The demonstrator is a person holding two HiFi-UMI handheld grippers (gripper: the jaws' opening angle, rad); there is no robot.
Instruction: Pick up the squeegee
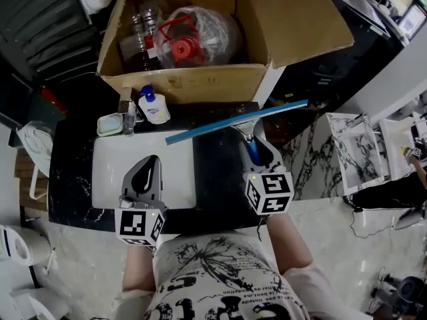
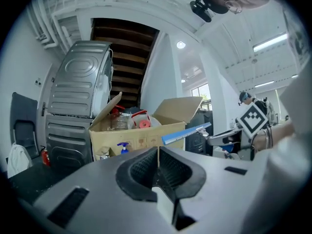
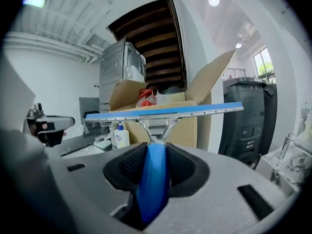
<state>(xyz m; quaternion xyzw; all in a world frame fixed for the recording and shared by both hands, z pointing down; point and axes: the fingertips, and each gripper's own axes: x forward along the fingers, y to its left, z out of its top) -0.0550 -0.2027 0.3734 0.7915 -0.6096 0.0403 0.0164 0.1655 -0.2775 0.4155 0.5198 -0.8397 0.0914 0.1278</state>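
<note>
The squeegee [image 1: 235, 121] has a long blue blade, a metal neck and a blue handle [image 3: 154, 175]. My right gripper [image 1: 256, 147] is shut on that handle and holds the squeegee up above the dark counter, blade [image 3: 164, 111] crosswise ahead of the jaws. In the left gripper view the blade [image 2: 185, 132] shows off to the right. My left gripper [image 1: 148, 172] hangs over the white sink [image 1: 110, 172], its jaws shut together with nothing between them [image 2: 158, 165].
An open cardboard box [image 1: 187, 79] with bottles and a bagged item stands behind the sink. A soap pump bottle [image 1: 153, 105], a tap [image 1: 127, 107] and a soap dish [image 1: 109, 124] sit at the sink's back edge. A dark bin [image 3: 248, 121] is to the right.
</note>
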